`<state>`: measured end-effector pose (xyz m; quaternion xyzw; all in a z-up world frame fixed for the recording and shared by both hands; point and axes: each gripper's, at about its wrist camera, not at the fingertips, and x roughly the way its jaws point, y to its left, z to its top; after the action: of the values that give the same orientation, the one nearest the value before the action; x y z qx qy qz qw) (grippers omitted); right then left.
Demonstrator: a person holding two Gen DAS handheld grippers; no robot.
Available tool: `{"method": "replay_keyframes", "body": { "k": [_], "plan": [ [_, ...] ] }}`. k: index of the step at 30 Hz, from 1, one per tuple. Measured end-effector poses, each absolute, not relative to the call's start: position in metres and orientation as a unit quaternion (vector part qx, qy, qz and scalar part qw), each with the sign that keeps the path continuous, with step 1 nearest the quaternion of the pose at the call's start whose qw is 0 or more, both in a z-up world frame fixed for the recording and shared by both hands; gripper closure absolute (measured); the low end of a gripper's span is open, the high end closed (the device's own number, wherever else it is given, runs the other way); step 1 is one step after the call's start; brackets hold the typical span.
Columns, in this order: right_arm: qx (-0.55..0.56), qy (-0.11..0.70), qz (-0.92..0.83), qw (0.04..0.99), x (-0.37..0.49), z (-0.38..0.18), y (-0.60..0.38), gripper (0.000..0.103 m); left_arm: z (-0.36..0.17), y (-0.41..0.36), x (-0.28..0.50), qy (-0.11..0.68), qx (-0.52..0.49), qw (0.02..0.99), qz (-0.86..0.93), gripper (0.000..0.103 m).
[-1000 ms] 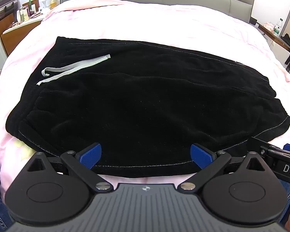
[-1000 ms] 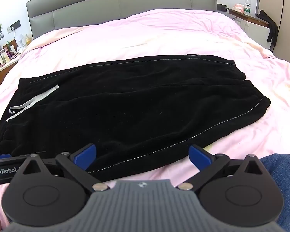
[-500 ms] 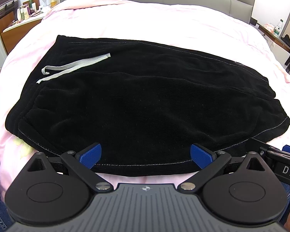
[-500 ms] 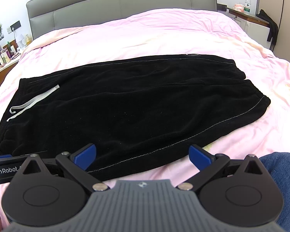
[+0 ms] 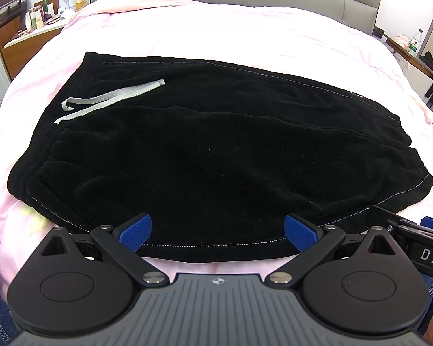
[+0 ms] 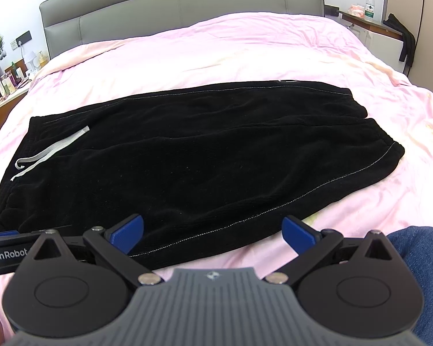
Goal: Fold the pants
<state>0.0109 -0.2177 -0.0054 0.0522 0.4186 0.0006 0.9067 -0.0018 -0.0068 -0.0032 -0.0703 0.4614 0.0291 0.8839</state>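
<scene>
Black pants point(image 5: 216, 155) lie folded lengthwise on the pink bed, waistband at the left with a grey drawstring point(image 5: 109, 101), leg hems at the right. They also show in the right wrist view point(image 6: 193, 158), drawstring point(image 6: 49, 151) at the left. My left gripper point(image 5: 218, 232) is open and empty, its blue pads point(image 5: 137, 230) just above the near seam edge. My right gripper point(image 6: 212, 232) is open and empty over the near edge, further right. Each gripper shows at the edge of the other's view.
The pink bedsheet point(image 5: 245, 37) spreads around the pants, with a grey headboard point(image 6: 187, 3) behind. A cluttered nightstand point(image 5: 40, 20) stands at the left and a side table with a bottle point(image 6: 369, 3) at the right. A denim-clad leg point(image 6: 418, 248) is at the near right.
Both grippers stay open and nearly still; the left view has shifted very slightly closer to the near edge of the pants.
</scene>
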Motion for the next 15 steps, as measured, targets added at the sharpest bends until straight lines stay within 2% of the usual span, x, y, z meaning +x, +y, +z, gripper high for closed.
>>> {"method": "replay_keyframes", "body": {
  "k": [15],
  "plan": [
    [0.051,0.418,0.002,0.907,0.0117,-0.0056,-0.2171,0.005,-0.0032,-0.006,-0.002,0.462,-0.072,0.884,0.028,0.0]
  ]
}}
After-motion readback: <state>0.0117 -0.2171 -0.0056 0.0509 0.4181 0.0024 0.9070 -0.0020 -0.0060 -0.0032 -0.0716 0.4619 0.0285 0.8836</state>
